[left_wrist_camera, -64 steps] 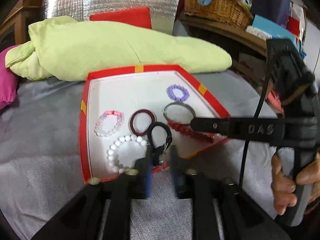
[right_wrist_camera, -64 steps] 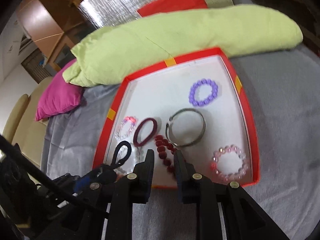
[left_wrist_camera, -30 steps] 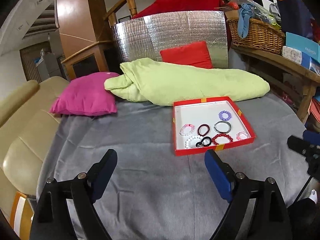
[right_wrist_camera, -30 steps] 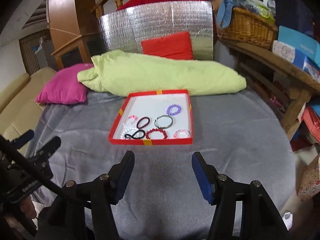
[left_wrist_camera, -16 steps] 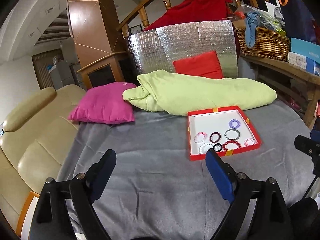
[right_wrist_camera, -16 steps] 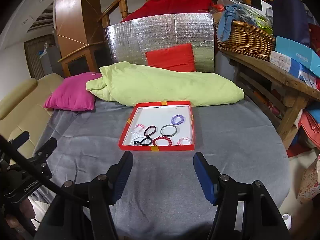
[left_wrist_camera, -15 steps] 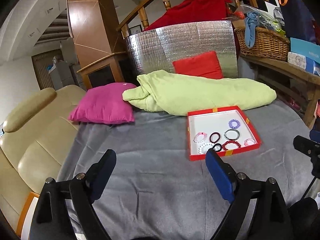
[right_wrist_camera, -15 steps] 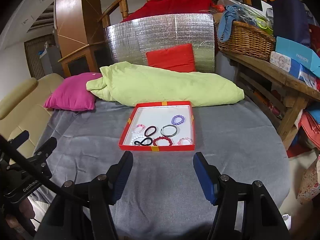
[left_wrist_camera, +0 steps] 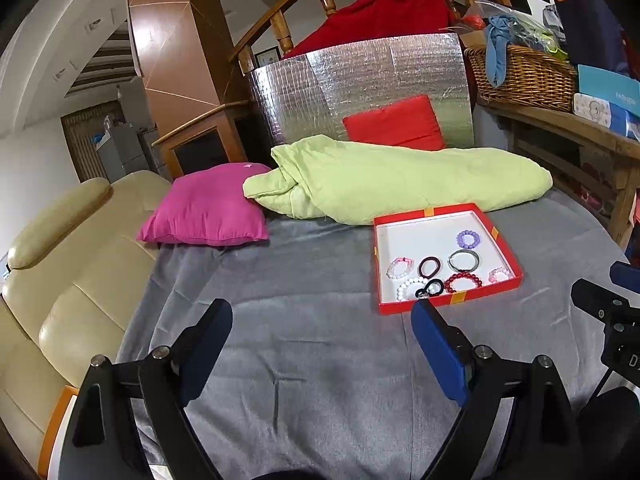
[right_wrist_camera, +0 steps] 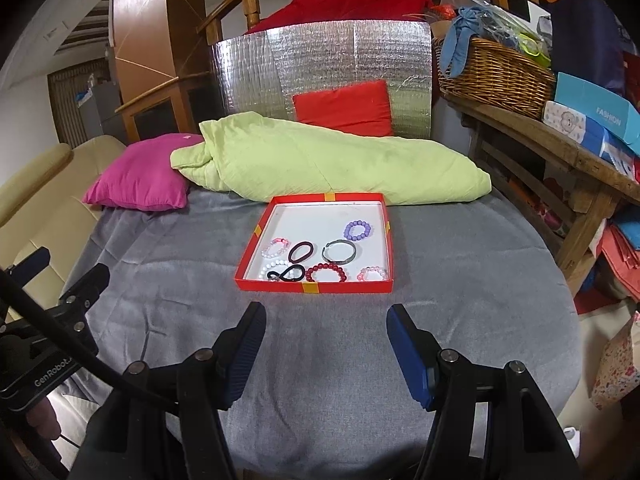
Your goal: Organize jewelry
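Note:
A shallow red tray (right_wrist_camera: 316,288) (left_wrist_camera: 508,240) with a white floor lies on the grey cloth. In it are several bracelets: a purple bead one (right_wrist_camera: 357,230), a silver bangle (right_wrist_camera: 339,251), a dark red band (right_wrist_camera: 301,251), a red bead one (right_wrist_camera: 326,272), pink ones (right_wrist_camera: 373,273) and a black loop (right_wrist_camera: 286,272) (left_wrist_camera: 429,288) over white beads. My right gripper (right_wrist_camera: 326,336) hangs open well short of the tray's front edge, nothing between its fingers. My left gripper (left_wrist_camera: 322,328) is open wide, left of and before the tray, empty.
A green quilt (right_wrist_camera: 328,164), a pink cushion (right_wrist_camera: 140,180) and a red cushion (right_wrist_camera: 344,108) lie behind the tray against a silver foil board (right_wrist_camera: 320,68). A beige sofa (left_wrist_camera: 60,272) is at the left. A wooden shelf (right_wrist_camera: 532,140) with a basket and boxes stands at the right.
Both grippers have let go and pulled far back from the tray, their jaws now wide apart. The black loop lies in the tray. Over the last half second little has moved.

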